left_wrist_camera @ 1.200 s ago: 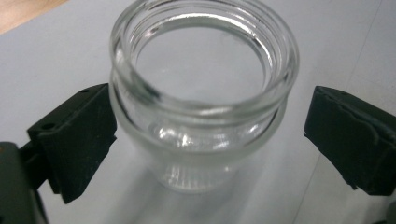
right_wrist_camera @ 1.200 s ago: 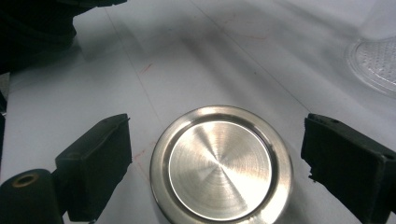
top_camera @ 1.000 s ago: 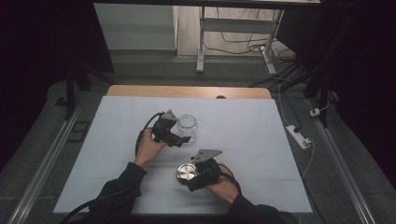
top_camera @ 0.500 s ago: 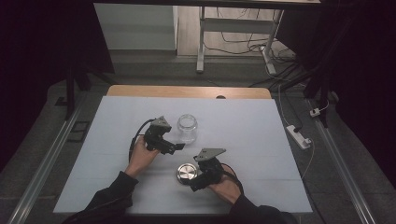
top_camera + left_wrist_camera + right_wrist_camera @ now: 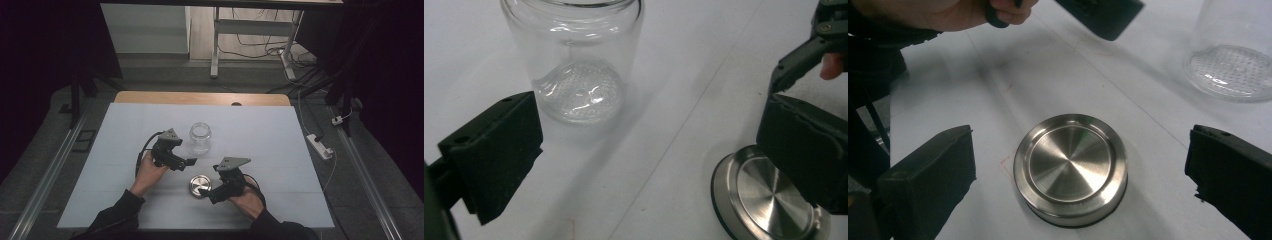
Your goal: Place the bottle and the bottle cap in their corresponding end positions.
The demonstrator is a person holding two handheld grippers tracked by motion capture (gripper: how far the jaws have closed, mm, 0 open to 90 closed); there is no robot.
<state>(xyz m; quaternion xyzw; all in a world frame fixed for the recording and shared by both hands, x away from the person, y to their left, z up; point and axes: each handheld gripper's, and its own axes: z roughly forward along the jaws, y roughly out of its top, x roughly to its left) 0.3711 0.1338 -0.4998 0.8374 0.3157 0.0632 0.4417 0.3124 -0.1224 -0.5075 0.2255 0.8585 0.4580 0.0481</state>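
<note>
An empty clear glass jar (image 5: pixel 200 136) stands upright and lidless at the middle of the white table. Its round steel lid (image 5: pixel 200 185) lies flat nearer the person. My left gripper (image 5: pixel 187 162) hovers open just left of and below the jar, jaws pointing right; in the left gripper view the jar (image 5: pixel 574 60) is ahead, outside the open jaws, and the lid (image 5: pixel 769 200) is partly behind the right jaw. My right gripper (image 5: pixel 209 194) is open at the lid's right edge; in the right gripper view the lid (image 5: pixel 1070 167) lies between the wide jaws, untouched.
The white mat (image 5: pixel 280 150) covers the table, with a wooden strip (image 5: pixel 200 98) along the far edge. A power strip (image 5: pixel 320 146) lies on the floor to the right. In the right gripper view the left hand (image 5: pixel 948 12) is close beyond the lid.
My left gripper has drawn back from the jar's side, toward the person and slightly left. The right gripper and the lid have stayed where they were.
</note>
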